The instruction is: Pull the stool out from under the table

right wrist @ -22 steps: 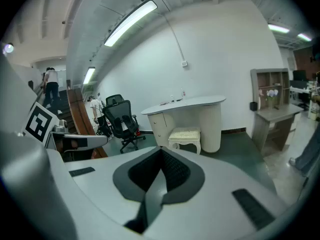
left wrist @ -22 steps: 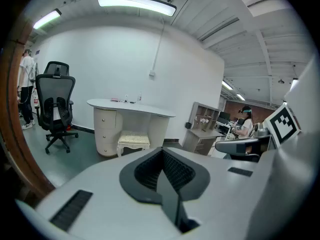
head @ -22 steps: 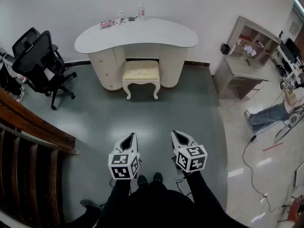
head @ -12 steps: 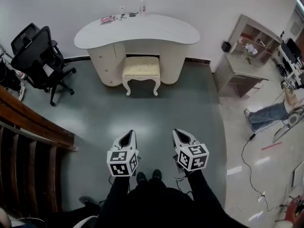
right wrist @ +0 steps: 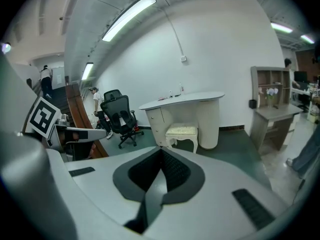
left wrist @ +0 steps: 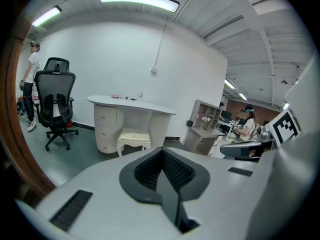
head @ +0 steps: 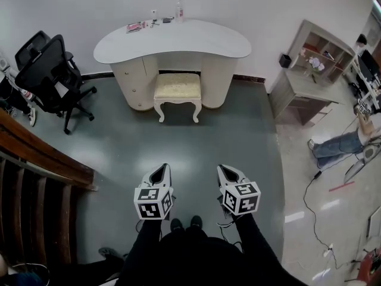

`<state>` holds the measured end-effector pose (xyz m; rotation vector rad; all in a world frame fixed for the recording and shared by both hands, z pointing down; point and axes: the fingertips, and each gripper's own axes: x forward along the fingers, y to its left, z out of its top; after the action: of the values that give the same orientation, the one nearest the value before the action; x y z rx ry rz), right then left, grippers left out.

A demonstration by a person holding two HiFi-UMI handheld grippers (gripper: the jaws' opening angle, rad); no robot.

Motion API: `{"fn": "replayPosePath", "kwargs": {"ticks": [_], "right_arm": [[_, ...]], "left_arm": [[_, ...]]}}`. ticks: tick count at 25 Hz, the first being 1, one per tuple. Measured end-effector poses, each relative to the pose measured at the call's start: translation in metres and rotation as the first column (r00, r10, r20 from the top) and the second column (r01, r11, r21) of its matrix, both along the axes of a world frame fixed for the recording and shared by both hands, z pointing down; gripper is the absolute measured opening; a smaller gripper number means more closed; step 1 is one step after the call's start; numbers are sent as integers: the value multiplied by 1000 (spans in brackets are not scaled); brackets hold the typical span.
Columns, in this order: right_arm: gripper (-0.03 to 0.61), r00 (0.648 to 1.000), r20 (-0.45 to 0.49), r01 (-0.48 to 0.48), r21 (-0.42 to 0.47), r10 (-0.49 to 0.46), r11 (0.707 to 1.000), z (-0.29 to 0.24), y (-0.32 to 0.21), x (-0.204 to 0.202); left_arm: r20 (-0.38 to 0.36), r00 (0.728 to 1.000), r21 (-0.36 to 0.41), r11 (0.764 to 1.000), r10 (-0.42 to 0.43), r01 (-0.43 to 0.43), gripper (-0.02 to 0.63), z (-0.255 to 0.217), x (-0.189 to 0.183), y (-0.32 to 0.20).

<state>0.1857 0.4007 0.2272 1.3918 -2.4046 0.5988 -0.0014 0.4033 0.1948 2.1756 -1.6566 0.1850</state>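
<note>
Distance is keeping us from the job: we are standing on the grey-green floor (head: 196, 136), well apart from the stool (head: 177, 87). It is sitting in the knee gap of the white surface (head: 178, 40), between the drawer pedestal (head: 132, 83) on the left and a rounded pedestal on the right, with its cushioned seat tucked partly beneath the top and its front legs showing out on the floor. We are carrying the left tongs (head: 159, 171) and the right tongs (head: 227, 173) side by side, tips tilting a little downward and aiming toward the stool. Both are pressed fully together with nothing between them, which we are judging to be a travelling posture, since nothing graspable is within reach. The stool is facing us squarely, so we are reckoning that the seat's front edge or a front leg is offering the handiest hold for a pull straight back. As for containers, the drawers are closed and hiding whatever they hold. The open shelf unit (head: 315, 46) at the right is showing flowers (head: 313, 65) at a lower compartment, the other compartments being too small to read. A small dark pot (head: 283, 60) is standing beside it, contents unseen. A clear bottle (head: 177, 11) is standing at the surface's far edge.
</note>
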Motion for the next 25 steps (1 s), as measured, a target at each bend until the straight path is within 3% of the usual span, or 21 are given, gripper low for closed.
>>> {"fn": "replayPosePath", "kwargs": {"ticks": [13,21,25], "right_arm": [[3,1000,-28,14,43,-12,999,-9,-47,17],[3,998,-56,13,19,-12,1000,3,-98,-4],[3,998,-58,-4,-9,4,1000,13,-138,-18]], "left_arm": [[21,998,19,998,-57,56,8,-12,-8,-46],[68,996,-15,998,-52,53,8,4,-30,-93],[36,998,-39,998,-46,47,8,16,-49,-136]]}}
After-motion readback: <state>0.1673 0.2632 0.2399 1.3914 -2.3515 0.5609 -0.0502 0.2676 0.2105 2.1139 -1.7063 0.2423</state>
